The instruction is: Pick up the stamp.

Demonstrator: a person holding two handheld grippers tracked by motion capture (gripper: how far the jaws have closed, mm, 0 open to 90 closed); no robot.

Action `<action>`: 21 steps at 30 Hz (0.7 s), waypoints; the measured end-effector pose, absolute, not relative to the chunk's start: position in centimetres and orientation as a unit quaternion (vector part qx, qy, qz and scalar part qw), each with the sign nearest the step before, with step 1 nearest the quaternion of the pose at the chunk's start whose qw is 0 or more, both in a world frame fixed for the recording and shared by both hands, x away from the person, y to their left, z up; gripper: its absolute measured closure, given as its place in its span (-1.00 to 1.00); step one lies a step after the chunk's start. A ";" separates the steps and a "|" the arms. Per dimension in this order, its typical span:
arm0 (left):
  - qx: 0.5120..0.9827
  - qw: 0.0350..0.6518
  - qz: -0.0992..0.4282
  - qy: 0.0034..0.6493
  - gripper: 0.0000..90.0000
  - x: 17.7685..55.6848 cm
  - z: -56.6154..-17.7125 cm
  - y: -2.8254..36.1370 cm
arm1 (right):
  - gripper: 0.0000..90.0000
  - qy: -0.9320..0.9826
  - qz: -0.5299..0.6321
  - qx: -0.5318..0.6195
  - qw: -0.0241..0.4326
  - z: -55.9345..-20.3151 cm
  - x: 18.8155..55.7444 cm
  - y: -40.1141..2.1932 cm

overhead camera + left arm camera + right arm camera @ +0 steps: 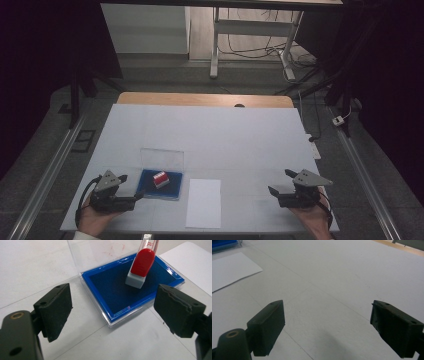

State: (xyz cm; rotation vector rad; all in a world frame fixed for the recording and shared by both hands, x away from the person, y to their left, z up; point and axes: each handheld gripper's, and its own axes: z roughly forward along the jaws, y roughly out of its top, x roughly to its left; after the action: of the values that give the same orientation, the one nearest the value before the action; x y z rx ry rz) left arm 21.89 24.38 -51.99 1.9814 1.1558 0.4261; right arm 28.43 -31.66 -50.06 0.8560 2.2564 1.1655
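On the table [240, 135] there are one blue ink pad [159, 186] in a clear case, one red stamp [161, 178] on it, one white paper sheet [204, 202], and two grippers, left [129, 191] and right [280, 183]

A dim room seen from above. A desk [210, 130] covered in white sheeting has a strip of bare wood along its far edge. Grey floor [165, 75] surrounds it, with metal rails [47, 175] running along both sides. Beyond stands a white-framed table [250, 30] with loose cables [260, 50] beneath. Darkness closes in on both sides.
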 end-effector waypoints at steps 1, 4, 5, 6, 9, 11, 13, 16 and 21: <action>0.780 0.396 0.168 0.455 -0.65 21.8 -52.0 24.5 | -0.69 0.821 0.423 0.307 0.228 -50.1 28.4 -31.6; 0.778 0.398 0.170 0.456 -0.64 21.7 -52.0 24.6 | -0.67 0.823 0.423 0.305 0.223 -50.0 28.6 -31.6; 0.778 0.397 0.171 0.457 -0.63 21.7 -52.1 24.6 | -0.65 0.824 0.422 0.304 0.224 -50.1 28.7 -31.5; 0.778 0.396 0.170 0.457 -0.63 21.6 -52.2 24.7 | -0.65 0.825 0.419 0.303 0.226 -50.1 28.7 -31.4; 0.779 0.394 0.169 0.457 -0.63 21.6 -52.3 24.7 | -0.63 0.827 0.415 0.303 0.228 -50.2 28.7 -31.3; 0.780 0.393 0.170 0.456 -0.63 21.6 -52.3 24.7 | -0.61 0.827 0.416 0.301 0.230 -50.3 28.7 -31.3; 0.780 0.393 0.170 0.456 -0.63 21.6 -52.3 24.8 | -0.61 0.827 0.415 0.301 0.230 -50.2 28.8 -31.3; 0.780 0.390 0.172 0.459 -0.63 21.5 -52.3 24.8 | -0.61 0.826 0.418 0.301 0.229 -50.1 28.8 -31.4; 0.779 0.392 0.175 0.457 -0.62 21.4 -52.2 24.9 | -0.60 0.826 0.419 0.299 0.229 -50.1 28.9 -31.4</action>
State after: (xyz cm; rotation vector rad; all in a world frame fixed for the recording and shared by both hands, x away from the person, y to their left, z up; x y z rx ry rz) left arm 21.43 24.92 -52.16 1.9766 1.1612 0.4438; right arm 28.91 -31.38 -50.11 0.8221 2.2747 1.1538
